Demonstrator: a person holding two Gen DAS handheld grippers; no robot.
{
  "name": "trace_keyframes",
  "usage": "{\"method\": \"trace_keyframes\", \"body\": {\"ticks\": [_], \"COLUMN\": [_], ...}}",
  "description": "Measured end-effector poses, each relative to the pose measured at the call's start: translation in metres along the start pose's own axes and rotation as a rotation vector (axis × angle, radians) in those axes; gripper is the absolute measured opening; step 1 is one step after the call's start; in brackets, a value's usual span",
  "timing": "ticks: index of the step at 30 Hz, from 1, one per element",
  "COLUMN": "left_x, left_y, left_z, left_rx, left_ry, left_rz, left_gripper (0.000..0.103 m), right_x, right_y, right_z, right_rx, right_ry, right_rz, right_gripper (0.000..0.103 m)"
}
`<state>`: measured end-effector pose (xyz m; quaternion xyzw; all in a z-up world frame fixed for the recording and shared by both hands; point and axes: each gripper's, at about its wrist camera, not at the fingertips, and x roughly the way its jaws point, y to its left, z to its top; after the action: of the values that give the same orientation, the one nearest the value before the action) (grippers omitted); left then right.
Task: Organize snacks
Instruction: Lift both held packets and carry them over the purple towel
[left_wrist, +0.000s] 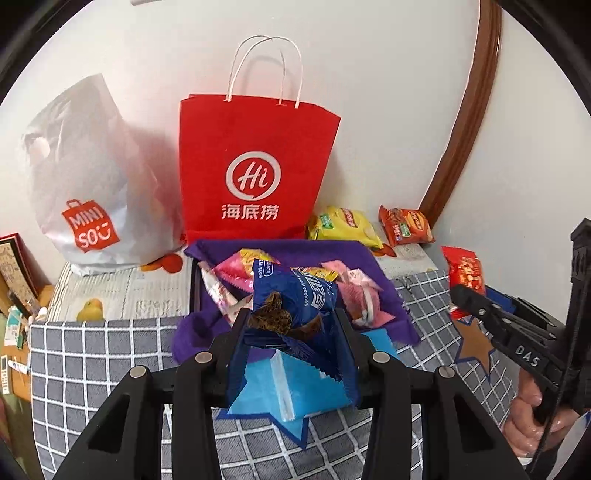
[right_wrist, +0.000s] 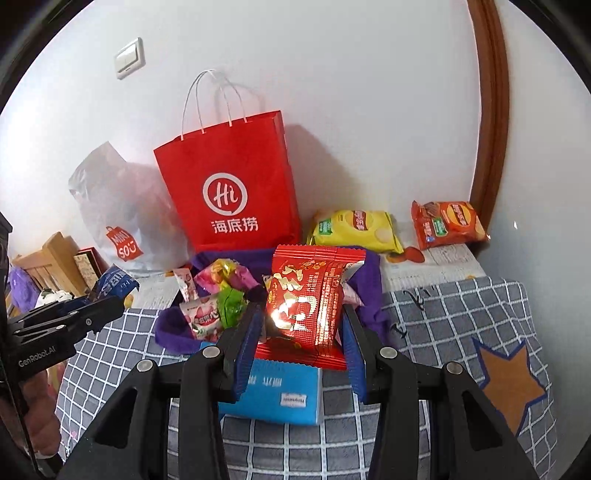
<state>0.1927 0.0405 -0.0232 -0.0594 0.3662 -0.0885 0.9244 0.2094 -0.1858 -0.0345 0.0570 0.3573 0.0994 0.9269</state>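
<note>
So each hand has one packet pinched: the left gripper (left_wrist: 291, 325) clamps a blue cookie packet (left_wrist: 295, 295), the right gripper (right_wrist: 303, 325) a red snack packet (right_wrist: 310, 299). Both hang above the purple cloth (left_wrist: 354, 254); the red paper bag (left_wrist: 255, 166) stands straight beyond, nearer the left.

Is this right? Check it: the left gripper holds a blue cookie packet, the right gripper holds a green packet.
Not quite. The right gripper holds a red packet, not a green one, as the right wrist view shows. The left gripper does hold the blue cookie packet.
</note>
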Motion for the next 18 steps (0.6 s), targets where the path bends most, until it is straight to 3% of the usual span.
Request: {"method": "trace_keyframes", "body": {"ticks": [18], "left_x": [0.037], "left_y": [0.005], "left_z": [0.033], "left_rx": [0.003], "left_ry": [-0.017], "left_rz": [0.020], "left_gripper": [0.040], "right_x": [0.052], "right_y": [-0.004], "right_z": [0.031], "right_rx": [0.005], "right_ry": [0.020], "right_rz": [-0.014], "right_gripper": [0.043]}}
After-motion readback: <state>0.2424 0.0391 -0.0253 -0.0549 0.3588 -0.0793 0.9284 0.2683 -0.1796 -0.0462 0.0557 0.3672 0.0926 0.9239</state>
